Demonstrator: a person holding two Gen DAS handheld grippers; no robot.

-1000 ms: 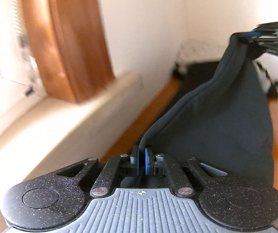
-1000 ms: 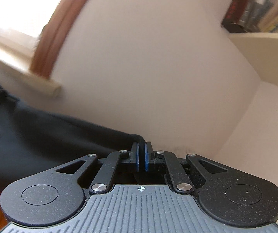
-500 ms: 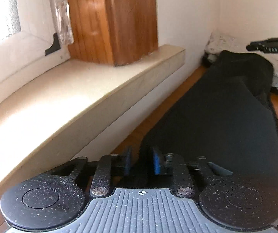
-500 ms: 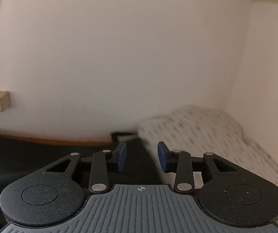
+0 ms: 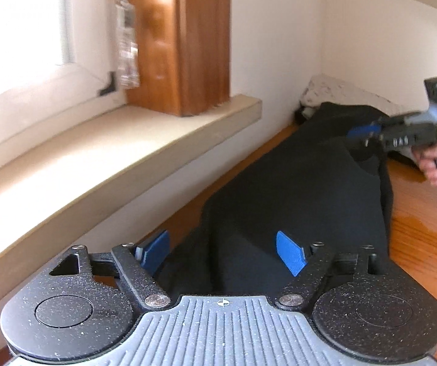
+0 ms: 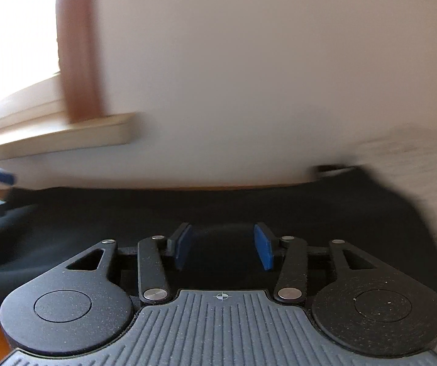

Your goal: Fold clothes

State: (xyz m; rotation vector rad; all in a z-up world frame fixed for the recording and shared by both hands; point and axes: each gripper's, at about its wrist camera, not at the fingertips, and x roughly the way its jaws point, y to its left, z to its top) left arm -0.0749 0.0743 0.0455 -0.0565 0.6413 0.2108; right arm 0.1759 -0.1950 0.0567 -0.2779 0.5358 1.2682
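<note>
A black garment [image 5: 294, 183] lies stretched flat on the wooden table [image 5: 426, 244] along the wall. At its near end my left gripper [image 5: 223, 254] hovers with its jaws opening wide; the cloth lies below the blue pads and they do not press it. At the far end my right gripper [image 5: 363, 132] is held by a hand [image 5: 432, 161]. In the right wrist view, my right gripper [image 6: 223, 248] has its jaws opening over the garment [image 6: 96, 222], gripping nothing.
A pale window sill [image 5: 127, 146] and a wooden frame [image 5: 188, 39] run along the left above the table. A white patterned cloth [image 5: 334, 88] is bunched in the far corner against the wall. Bare wood shows to the garment's right.
Both grippers, shut on the lifted garment a second ago, have opened and let it go. The garment now lies flat on the table, and both grippers have dropped lower.
</note>
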